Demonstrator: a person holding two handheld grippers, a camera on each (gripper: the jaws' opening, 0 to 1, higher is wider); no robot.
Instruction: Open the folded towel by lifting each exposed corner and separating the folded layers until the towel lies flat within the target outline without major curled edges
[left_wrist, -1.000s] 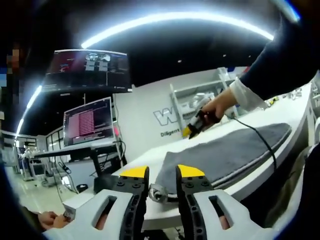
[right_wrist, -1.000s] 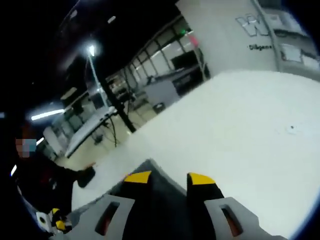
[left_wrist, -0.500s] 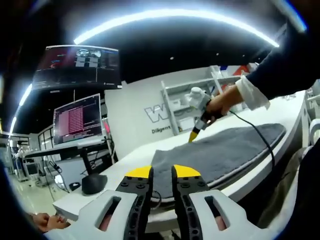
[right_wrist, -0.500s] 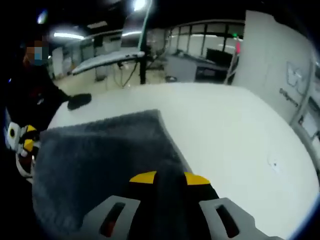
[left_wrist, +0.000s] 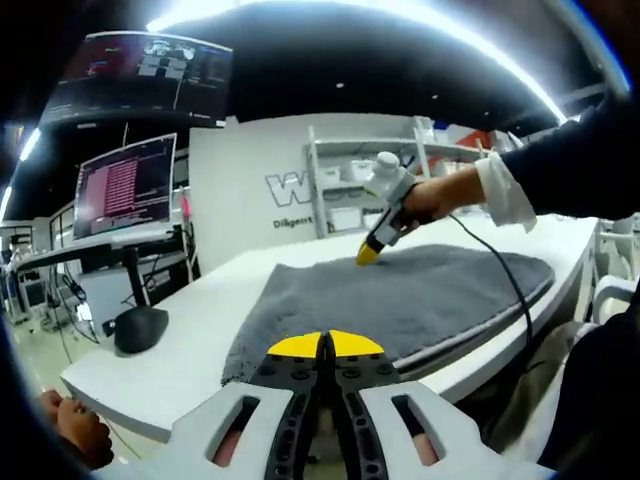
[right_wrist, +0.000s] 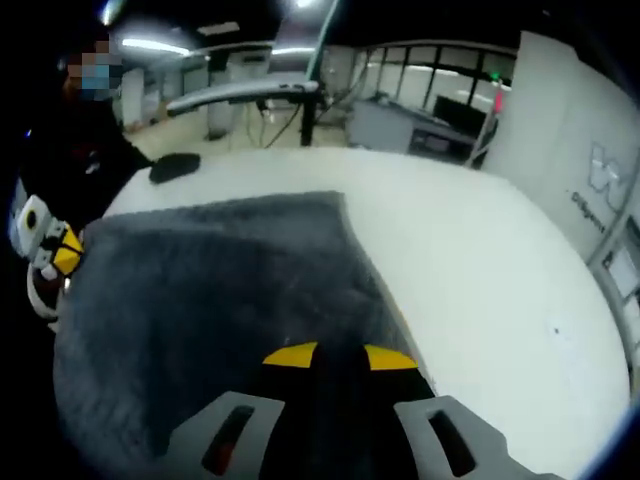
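Since the earlier pictures the left gripper (left_wrist: 322, 345) has closed: its yellow-tipped jaws, then a clear gap apart, now stand pressed together at the near edge of the grey towel (left_wrist: 400, 295), though whether any cloth is caught between the tips cannot be told from the left gripper view. Over the same interval the right gripper (right_wrist: 339, 356), seen from the left gripper view at the far side of the cloth (left_wrist: 368, 252), has dropped from above the table to the towel's surface. In the right gripper view its jaws stand apart with dark towel pile in the gap between them, so it looks to be resting on or straddling the cloth rather than pinching it; a firm grip cannot be confirmed. As for progress, the towel (right_wrist: 220, 290) lies spread across the white table (right_wrist: 490, 290) as one broad grey sheet, its edges looking mostly flat, with no obvious folded flap in either view. That suggests the unfolding is largely done and what remains is smoothing or tugging the corners square. No target outline can be made out on the tabletop, so whether the towel sits inside it is not something these views settle.
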